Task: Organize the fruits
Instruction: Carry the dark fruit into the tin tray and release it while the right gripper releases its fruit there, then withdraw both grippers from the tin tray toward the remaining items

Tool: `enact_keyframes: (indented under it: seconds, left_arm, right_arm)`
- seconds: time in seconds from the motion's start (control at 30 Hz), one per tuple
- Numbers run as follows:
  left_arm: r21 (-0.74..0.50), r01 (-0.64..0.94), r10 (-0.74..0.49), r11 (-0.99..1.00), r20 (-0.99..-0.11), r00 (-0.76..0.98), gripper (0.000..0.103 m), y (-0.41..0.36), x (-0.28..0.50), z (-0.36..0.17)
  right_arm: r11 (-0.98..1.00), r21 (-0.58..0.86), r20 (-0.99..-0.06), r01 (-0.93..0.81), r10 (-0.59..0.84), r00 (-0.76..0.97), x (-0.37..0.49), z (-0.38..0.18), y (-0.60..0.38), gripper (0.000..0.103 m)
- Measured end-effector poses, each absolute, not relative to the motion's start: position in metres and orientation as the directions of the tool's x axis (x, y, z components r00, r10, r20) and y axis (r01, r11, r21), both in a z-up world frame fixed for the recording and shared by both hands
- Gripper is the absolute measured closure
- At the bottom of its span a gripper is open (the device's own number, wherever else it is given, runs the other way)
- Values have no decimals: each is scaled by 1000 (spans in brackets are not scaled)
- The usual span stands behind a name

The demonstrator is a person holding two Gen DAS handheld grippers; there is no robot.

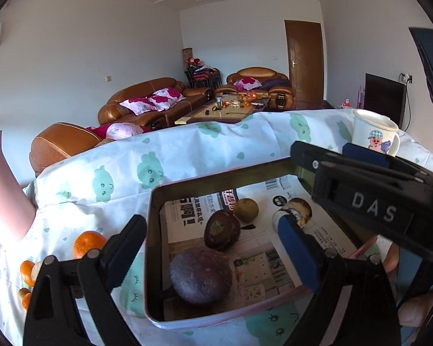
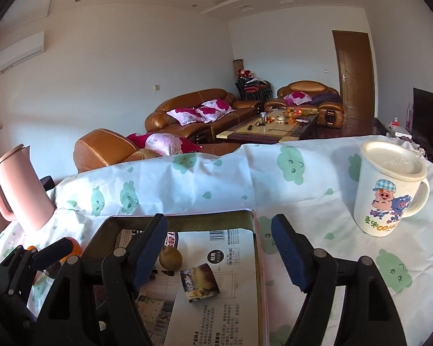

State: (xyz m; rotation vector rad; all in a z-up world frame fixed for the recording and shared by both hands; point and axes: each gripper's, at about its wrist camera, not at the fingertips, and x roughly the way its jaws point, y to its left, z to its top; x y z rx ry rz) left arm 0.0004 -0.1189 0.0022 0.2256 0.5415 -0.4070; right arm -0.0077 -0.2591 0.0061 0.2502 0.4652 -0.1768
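Both the left gripper (image 1: 213, 248) and right gripper (image 2: 219, 253) hang spread and empty over the tin tray (image 1: 156, 201) holding passion fruits (image 1: 200, 275), while oranges (image 1: 89, 243) sit outside, probably easy to nudge rolling off.

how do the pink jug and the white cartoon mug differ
The pink jug is plain, taller and sits at the table's left edge; the white cartoon mug is shorter, printed with a pig in a checked cap, and sits on the right. The jug's handle faces left, the mug's faces right. Both stand lidded on the cloud-print tablecloth, outside the tin tray.
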Motion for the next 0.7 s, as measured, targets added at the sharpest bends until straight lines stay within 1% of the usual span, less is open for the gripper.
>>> enact_keyframes:
  seconds: [0.07,0.2,0.47,0.7]
  left_arm:
    - [91,418,-310,904,-532,788,3,-113,0,3]
    - [92,398,-296,913,-524,799,3,-102,-2,4]
    - [44,338,-264,940,-533,804,0,-76,2,2]
    - [83,305,-216,949,-532,819,0,-59,1,0]
  right_arm:
    - [942,233,-466,241,-109,878,-9,4,-265,27]
    - [928,263,-473,264,-115,874,-11,1,-270,27]
    - [925,238,-435,297,-172,884,-23,4,-259,27]
    - [926,229,-427,299,-181,886,-34,5,-246,27]
